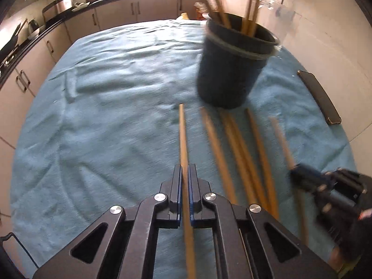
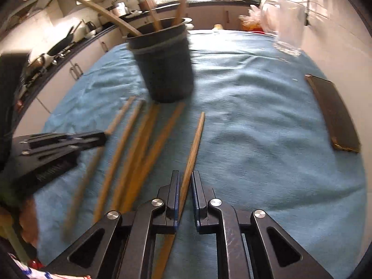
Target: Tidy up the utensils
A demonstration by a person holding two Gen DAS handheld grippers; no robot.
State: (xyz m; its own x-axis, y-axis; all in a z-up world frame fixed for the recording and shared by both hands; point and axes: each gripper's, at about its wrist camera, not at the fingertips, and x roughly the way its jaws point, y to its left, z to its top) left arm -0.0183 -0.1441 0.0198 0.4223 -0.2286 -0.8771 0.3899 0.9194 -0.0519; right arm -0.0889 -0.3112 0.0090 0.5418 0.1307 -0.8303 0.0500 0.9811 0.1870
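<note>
A dark blue holder cup (image 1: pixel 230 62) stands on the blue cloth with several wooden utensils in it; it also shows in the right wrist view (image 2: pixel 166 62). Several wooden sticks (image 1: pixel 234 148) lie on the cloth in front of it. My left gripper (image 1: pixel 185 169) is shut on one wooden stick (image 1: pixel 182 134) that points toward the cup. My right gripper (image 2: pixel 185 176) is shut on another wooden stick (image 2: pixel 196 139). The right gripper also shows at the right in the left wrist view (image 1: pixel 297 174). The left gripper also shows at the left in the right wrist view (image 2: pixel 102 137).
A dark flat case (image 2: pixel 334 114) lies at the cloth's right side, also in the left wrist view (image 1: pixel 320 95). A clear glass jar (image 2: pixel 286 25) stands at the far right. Kitchen cabinets and a counter with cookware (image 1: pixel 69 4) run behind and to the left.
</note>
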